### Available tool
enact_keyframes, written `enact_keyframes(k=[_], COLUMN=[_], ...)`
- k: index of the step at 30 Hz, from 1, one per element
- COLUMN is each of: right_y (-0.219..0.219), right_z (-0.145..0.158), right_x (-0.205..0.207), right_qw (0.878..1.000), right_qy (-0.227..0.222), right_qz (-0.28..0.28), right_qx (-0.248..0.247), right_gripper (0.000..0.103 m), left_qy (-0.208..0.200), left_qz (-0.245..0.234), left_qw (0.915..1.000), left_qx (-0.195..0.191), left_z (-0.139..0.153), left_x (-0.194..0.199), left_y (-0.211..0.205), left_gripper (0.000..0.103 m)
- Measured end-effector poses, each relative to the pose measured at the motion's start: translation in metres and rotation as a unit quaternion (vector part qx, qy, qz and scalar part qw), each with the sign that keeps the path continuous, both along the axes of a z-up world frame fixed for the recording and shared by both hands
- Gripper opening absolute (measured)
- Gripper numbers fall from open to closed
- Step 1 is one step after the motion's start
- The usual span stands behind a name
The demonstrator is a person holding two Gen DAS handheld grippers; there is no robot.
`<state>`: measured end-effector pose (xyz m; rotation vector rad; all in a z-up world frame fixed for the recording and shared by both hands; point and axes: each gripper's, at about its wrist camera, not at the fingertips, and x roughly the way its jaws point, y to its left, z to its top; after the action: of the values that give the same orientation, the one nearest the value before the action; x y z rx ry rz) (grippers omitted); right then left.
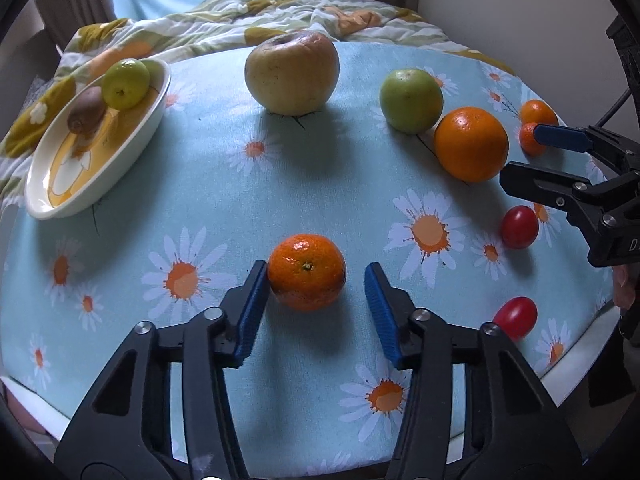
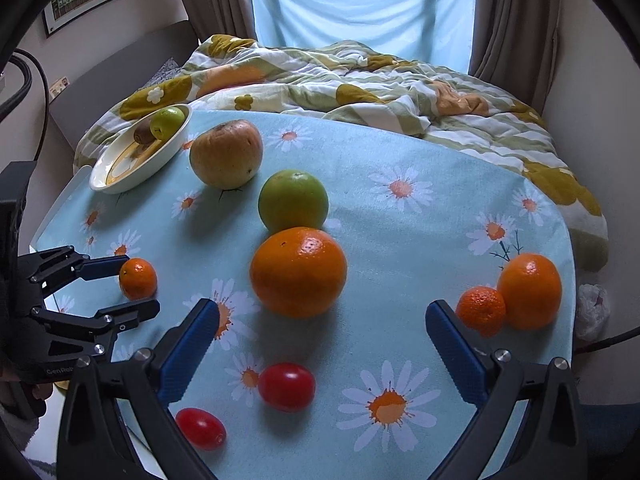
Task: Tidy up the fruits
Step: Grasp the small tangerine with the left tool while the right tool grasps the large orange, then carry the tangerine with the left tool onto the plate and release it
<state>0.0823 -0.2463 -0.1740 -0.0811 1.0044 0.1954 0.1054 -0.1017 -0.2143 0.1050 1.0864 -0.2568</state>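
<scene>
Small mandarin (image 1: 306,271) between left gripper (image 1: 316,292) pads, touching one, gap at other, not clamped; light, soft-skinned, rollable, best pinched gently across its middle; right gripper (image 2: 322,338) wide, empty.

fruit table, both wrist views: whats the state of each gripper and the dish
left gripper: open, one pad touching the small orange mandarin
right gripper: open, empty
white oval dish: holds a brown kiwi and a small green fruit
</scene>
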Motion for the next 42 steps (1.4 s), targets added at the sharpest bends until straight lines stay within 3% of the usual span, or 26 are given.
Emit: enact_keyframes(k=[3,8,12,14,22,24,33,42], right_y=[0.003,0.005,0.009,0.01,0.014,0.016,0.017,0.019], right_z=[-0.006,-0.013,-0.017,-0.02,-0.026,-0.027,-0.022,0.003], right_x=[0.004,0.01,0.015,0.018,0.026,0.026,0.024,0.009], right_qw=[1.0,1.0,1.0,1.0,0.999,0.999,0.999,1.0], right_qy=[0.005,0.013,0.015,0.016,0.018,0.02,0.018,0.004], right_qz=[0.009,0.017,0.022,0.025,0.032,0.035,0.031,0.025], right_qx=[-0.003,0.001,-0.004,-0.004,-0.005,-0.004,0.005,0.012], right_gripper=[0.096,0.087,0.085,0.076,0.066,0.058,0.056,0.056], left_qy=[-0.008,-0.007,-0.009,-0.009,-0.009,-0.009,-0.014,-0.036], left_qz=[0.003,0.006,0.005,0.005,0.009,0.009,0.01,0.013], left_qw=[0.9999,0.9999,0.9999,0.9999,0.9999,0.9999,0.9998,0.9992], left_qx=[0.008,0.003,0.004,0.005,0.008,0.009,0.009,0.005], left_z=[-0.001,-0.001,-0.001,-0.001,0.0,0.0,0.007,0.032], left_x=[-0.003,0.0,0.001,-0.001,-0.001,-0.001,-0.005,-0.014], left_y=[0.0,0.001,0.001,0.002,0.004,0.005,0.006,0.011], left_gripper=[0.043,0.042,0.042,0.042,0.042,0.042,0.042,0.042])
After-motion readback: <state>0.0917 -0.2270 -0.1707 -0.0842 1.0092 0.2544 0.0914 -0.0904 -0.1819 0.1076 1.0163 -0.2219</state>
